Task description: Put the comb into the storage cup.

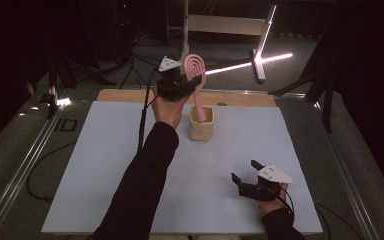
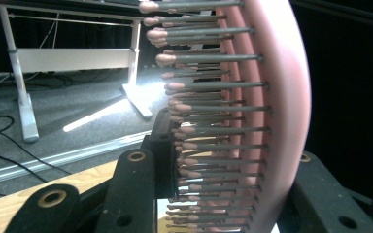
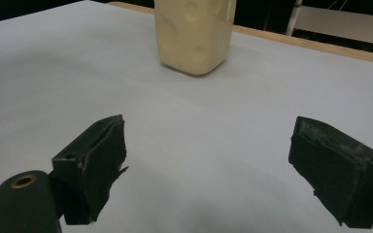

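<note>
My left gripper (image 1: pixel 180 82) pinches the light, stiff pink hairbrush (image 1: pixel 195 70) across its bristled head, handle in the cream cup (image 1: pixel 201 129) at twelve o'clock; right gripper (image 1: pixel 244 176) spread, idle.

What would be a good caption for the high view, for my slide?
Left gripper holds a pink hairbrush upright, handle down in a cream cup; right gripper rests open.

The scene is seen from above and behind the person in the high view, looking forward and down over the whole surface (image 1: pixel 105 165). The pink hairbrush (image 2: pixel 252 121) is viewed very close up in the left gripper view. The cream cup (image 3: pixel 194 34), shared with the high view, is faced low across the surface in the right gripper view.
</note>
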A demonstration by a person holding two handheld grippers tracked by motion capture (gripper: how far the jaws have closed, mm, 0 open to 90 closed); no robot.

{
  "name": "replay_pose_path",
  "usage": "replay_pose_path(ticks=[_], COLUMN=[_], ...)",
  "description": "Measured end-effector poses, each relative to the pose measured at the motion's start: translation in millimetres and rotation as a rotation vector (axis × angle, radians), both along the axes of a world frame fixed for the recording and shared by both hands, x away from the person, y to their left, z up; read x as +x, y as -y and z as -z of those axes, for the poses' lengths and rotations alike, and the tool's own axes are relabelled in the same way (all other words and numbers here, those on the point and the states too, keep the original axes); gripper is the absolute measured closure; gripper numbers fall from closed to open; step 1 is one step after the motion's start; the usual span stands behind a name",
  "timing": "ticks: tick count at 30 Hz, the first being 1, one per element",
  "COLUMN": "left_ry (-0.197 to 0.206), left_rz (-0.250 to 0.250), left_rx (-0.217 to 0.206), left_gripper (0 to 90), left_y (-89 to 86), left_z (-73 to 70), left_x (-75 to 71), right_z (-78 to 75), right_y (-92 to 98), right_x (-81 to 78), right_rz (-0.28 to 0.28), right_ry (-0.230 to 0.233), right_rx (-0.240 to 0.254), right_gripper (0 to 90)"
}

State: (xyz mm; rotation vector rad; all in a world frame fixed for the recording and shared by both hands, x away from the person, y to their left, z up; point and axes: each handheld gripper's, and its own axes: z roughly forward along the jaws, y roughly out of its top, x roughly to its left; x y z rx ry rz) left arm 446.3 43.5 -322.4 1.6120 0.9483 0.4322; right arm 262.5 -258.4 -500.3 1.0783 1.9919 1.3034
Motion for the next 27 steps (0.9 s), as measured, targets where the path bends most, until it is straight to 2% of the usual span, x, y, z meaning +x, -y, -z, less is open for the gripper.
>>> replay_pose_path(ticks=[16,27], left_ry=[0.013,0.020], left_rz=[-0.027,-0.037], left_rx=[-0.005,0.018], left_gripper=[64.7,64.7], left_y=[7.1,12.9], left_z=[5.5,9.9], left_x=[5.9,6.2], right_z=[-0.3,-0.5], right_y=[0.6,-0.3], right_x=[0.2,0.0], right_rz=[0.004,0.001], right_ry=[0.001,0.001], right_rx=[0.004,0.008], right_gripper=[13.3,13.3])
